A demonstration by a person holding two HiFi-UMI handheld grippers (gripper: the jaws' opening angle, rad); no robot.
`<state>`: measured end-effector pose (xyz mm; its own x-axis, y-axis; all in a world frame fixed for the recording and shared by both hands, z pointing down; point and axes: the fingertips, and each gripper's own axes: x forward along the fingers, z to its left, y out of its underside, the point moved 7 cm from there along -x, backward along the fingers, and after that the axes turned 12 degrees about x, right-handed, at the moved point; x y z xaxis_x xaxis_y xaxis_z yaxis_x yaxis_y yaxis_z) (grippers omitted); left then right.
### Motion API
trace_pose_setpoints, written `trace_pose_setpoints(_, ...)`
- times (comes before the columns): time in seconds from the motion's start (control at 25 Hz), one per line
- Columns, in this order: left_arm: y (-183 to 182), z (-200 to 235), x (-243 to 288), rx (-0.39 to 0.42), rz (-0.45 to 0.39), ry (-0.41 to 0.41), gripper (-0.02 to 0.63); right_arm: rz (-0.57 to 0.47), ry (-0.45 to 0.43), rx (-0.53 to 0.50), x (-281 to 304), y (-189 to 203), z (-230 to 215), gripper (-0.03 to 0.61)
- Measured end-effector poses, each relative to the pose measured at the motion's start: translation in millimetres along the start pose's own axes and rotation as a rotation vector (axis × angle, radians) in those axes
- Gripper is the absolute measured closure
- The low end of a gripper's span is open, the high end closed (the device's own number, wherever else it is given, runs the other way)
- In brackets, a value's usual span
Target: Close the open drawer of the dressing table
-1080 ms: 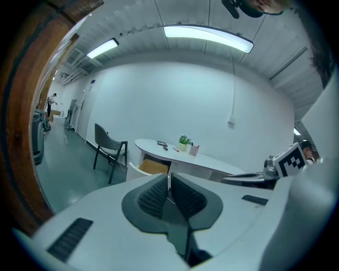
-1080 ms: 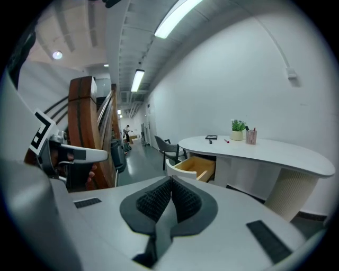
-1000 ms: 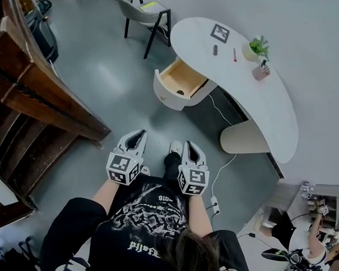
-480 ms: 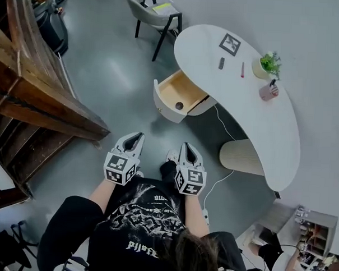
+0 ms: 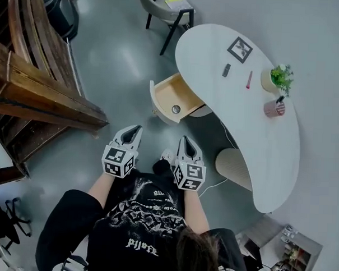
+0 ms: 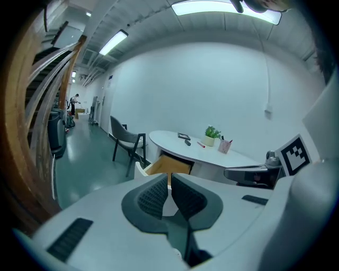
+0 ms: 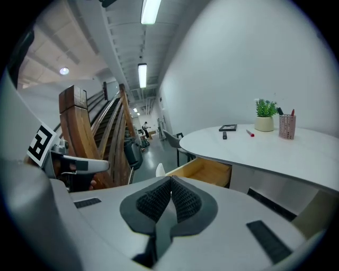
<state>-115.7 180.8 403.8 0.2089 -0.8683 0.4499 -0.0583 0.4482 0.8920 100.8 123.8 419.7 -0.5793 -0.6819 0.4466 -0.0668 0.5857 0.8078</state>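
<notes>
The drawer (image 5: 172,98) is standing open under the left edge of the desk (image 5: 238,112). The left gripper (image 5: 135,128) and right gripper (image 5: 184,139) are hovering well apart from it, each holding its fingers (image 6: 152,197) together, empty.

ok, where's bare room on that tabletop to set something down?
Biggest free patch: the long near end of the tabletop, from the pink pen cup down to the rounded tip. Also the strip along the edge over the open drawer. Crowded: the far half, where marker card, small dark object, red pen and potted plant cluster.
</notes>
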Motion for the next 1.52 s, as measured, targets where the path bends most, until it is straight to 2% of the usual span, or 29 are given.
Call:
trace_pose_setpoints(0.4,-12,-21,57,-0.033,0.018,-0.115,0.578,0.072,-0.102,-0.02,38,-26,-56,0.552)
trace_pose_setpoints(0.76,-7,-12,75,-0.049,0.049,-0.153,0.577,0.145,-0.141,0.013,62,-23,-63,0.552)
trace_pose_setpoints(1.0,2,2,89,-0.052,0.09,-0.137,0.577,0.188,-0.15,-0.004,75,-20,-58,0.552)
trace_pose_setpoints(1.32,29,21,112,-0.103,0.173,-0.114,0.575,0.235,-0.135,0.027,86,-3,-48,0.552)
trace_pose_setpoints(1.36,31,23,114,-0.099,0.18,-0.104,0.564,0.248,-0.133,0.03,87,2,-46,0.552)
trace_pose_setpoints(1.44,35,28,122,-0.086,0.191,-0.078,0.495,0.273,-0.131,0.039,91,11,-43,0.552)
trace_pose_setpoints(1.52,40,33,131,-0.078,0.203,-0.062,0.485,0.297,-0.127,0.047,93,21,-42,0.552)
